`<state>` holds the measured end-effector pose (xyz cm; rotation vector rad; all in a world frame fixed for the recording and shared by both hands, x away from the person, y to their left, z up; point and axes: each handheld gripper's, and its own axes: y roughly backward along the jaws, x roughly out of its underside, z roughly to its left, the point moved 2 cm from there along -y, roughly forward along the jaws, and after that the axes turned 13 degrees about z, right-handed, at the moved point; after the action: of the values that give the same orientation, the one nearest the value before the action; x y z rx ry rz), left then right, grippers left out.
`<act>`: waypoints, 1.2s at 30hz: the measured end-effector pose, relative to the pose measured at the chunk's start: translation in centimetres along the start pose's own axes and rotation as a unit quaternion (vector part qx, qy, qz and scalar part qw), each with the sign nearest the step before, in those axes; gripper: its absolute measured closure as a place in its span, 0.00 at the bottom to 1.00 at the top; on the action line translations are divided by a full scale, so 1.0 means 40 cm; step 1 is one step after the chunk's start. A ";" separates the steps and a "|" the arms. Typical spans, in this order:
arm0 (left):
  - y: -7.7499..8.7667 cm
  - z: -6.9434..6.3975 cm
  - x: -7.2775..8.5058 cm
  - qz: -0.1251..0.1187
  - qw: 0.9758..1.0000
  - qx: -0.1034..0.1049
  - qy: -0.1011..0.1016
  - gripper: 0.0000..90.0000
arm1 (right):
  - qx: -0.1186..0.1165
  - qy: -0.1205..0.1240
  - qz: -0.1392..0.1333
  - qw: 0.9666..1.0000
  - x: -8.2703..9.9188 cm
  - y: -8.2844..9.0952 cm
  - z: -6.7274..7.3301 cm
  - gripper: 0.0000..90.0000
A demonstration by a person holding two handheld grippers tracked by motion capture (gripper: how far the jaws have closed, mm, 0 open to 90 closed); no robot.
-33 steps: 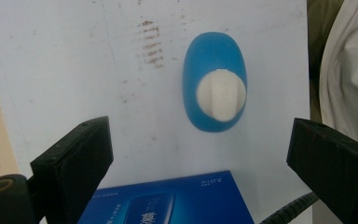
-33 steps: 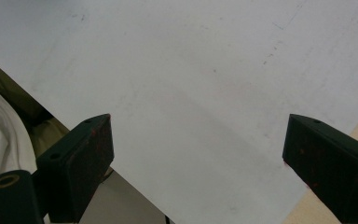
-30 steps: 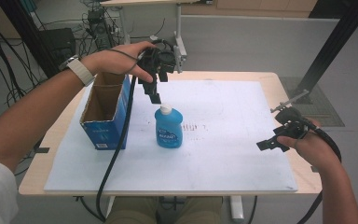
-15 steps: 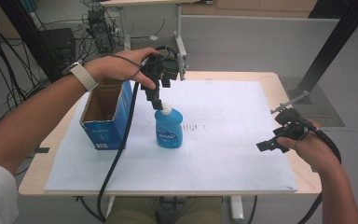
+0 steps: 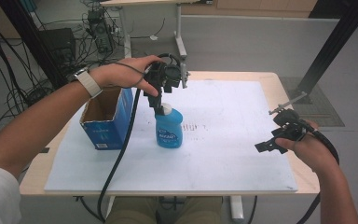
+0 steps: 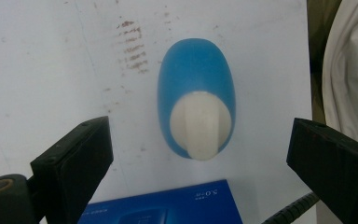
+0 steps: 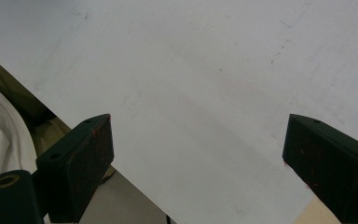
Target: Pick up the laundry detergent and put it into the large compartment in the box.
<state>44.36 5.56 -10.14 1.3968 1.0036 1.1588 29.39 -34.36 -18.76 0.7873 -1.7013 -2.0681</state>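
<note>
Left gripper (image 6: 200, 182) wide open above the upright blue bottle (image 6: 196, 88) — white cap (image 6: 200, 126) between its jaws, untouched.

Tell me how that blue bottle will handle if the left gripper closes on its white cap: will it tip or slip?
The blue bottle stands upright and taller than its base, so a sideways nudge could tip it. Its white cap looks smooth and rounded, likely slippery between the open left gripper jaws. It's probably rigid plastic.
</note>
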 end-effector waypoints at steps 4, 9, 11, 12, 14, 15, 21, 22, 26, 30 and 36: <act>-0.012 0.002 -0.007 0.001 1.000 0.001 -0.001 0.08 | 0.000 -0.001 0.001 1.000 0.000 -0.002 0.000 0.10; -0.022 0.002 -0.008 -0.002 1.000 -0.002 -0.002 0.08 | -0.002 -0.002 0.002 1.000 -0.001 -0.004 -0.002 0.10; -0.025 0.003 -0.010 -0.001 1.000 0.001 -0.003 0.08 | -0.002 -0.003 0.001 1.000 -0.001 -0.004 -0.002 0.10; -0.032 0.003 -0.013 0.001 1.000 0.001 -0.003 0.08 | -0.002 -0.004 0.000 1.000 0.000 -0.004 -0.003 0.10; -0.035 0.003 -0.014 0.001 1.000 0.002 -0.004 0.08 | -0.002 -0.004 0.001 1.000 0.000 -0.004 -0.003 0.10; -0.039 0.003 -0.014 0.001 1.000 0.003 -0.004 0.08 | -0.002 -0.004 0.001 1.000 -0.001 -0.005 -0.003 0.10; -0.051 0.001 -0.014 -0.002 1.000 0.000 -0.004 0.08 | -0.002 -0.003 0.002 1.000 -0.002 -0.008 -0.003 0.10; -0.052 0.000 -0.013 -0.003 1.000 -0.002 -0.004 0.08 | -0.003 -0.003 0.002 1.000 -0.002 -0.008 -0.003 0.10; -0.059 -0.002 -0.014 -0.005 1.000 0.000 -0.006 0.08 | -0.003 -0.004 0.003 1.000 -0.002 -0.008 -0.003 0.10; -0.066 -0.003 -0.018 -0.002 1.000 -0.001 -0.008 0.08 | -0.002 -0.003 0.002 1.000 -0.002 -0.006 -0.003 0.10; -0.077 -0.005 -0.022 -0.002 1.000 0.000 -0.008 0.08 | -0.003 -0.003 0.002 1.000 -0.002 -0.007 -0.002 0.10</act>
<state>44.03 5.17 -13.29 1.4014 0.9948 1.1430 29.53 -34.31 -19.03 0.7765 -1.6973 -2.0735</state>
